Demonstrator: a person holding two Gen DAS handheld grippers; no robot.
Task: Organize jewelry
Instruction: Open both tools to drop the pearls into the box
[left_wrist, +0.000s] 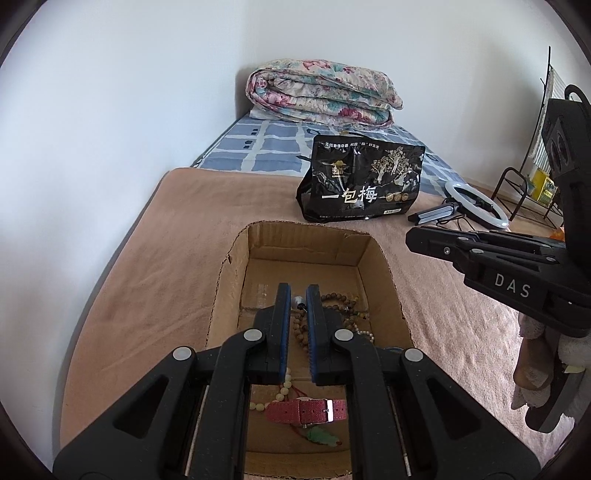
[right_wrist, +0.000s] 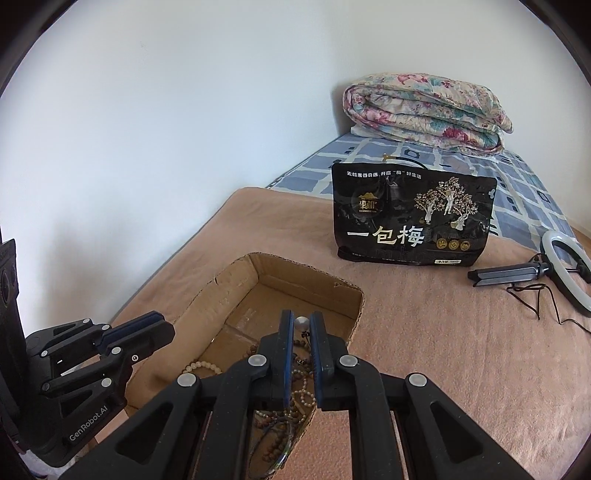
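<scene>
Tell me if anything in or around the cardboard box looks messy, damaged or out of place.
The cardboard box has a rough, torn top rim with no flaps. Inside, the bead strings lie tangled in a heap, with a pink watch strap and green pendant loose nearby. A ring light lies flat on the blanket, cord trailing.

Both wrist views tilt down, close over cardboard box (left_wrist: 373, 258), shared with black bag (right_wrist: 413, 218)
</scene>
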